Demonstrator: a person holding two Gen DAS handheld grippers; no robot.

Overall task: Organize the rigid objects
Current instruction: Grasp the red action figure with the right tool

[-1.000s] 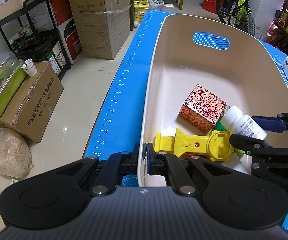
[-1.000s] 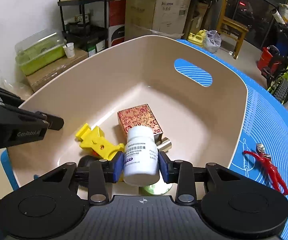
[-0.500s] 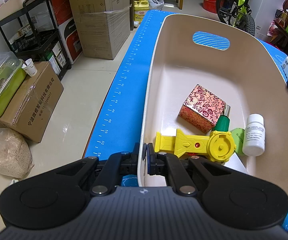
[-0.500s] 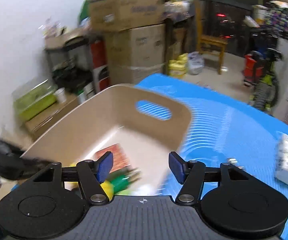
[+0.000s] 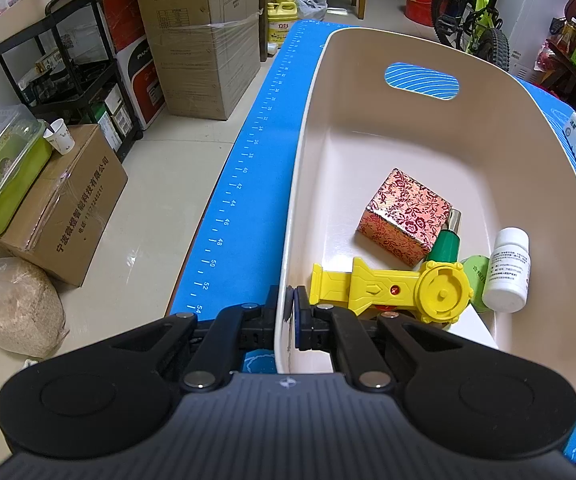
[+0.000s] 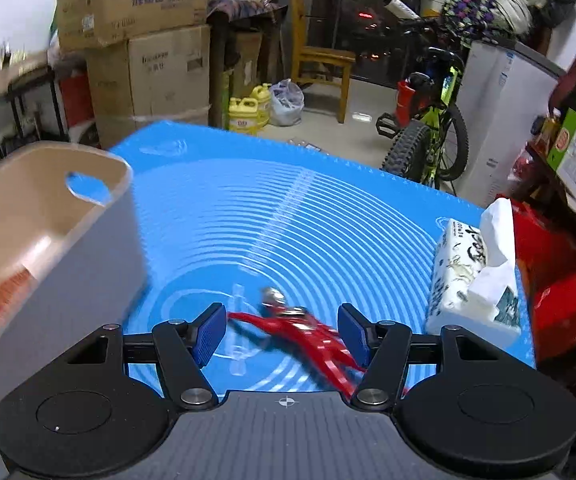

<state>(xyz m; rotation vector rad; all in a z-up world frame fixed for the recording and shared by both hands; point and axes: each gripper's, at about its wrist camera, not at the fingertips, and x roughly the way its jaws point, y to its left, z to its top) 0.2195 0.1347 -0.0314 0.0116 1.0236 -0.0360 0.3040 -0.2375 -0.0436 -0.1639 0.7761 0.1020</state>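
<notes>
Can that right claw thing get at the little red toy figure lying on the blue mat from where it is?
Probably yes. The right gripper is open, and the red figure lies on the blue mat right between its fingers, with nothing over it. The beige bin sits off to the side.

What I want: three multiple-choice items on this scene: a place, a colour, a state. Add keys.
1. The white pill bottle lies: A in the beige bin; B outside it; C in a gripper.
2. The toy figure on the blue mat is: A green; B yellow; C red.
3. The left gripper is: A wide open; B shut on the bin's rim; C holding the bottle.
A: it rests on the bin's floor. C: red, seen untouched between the right gripper's jaws, which have just been opening. B: its pads pinch the rim.
</notes>
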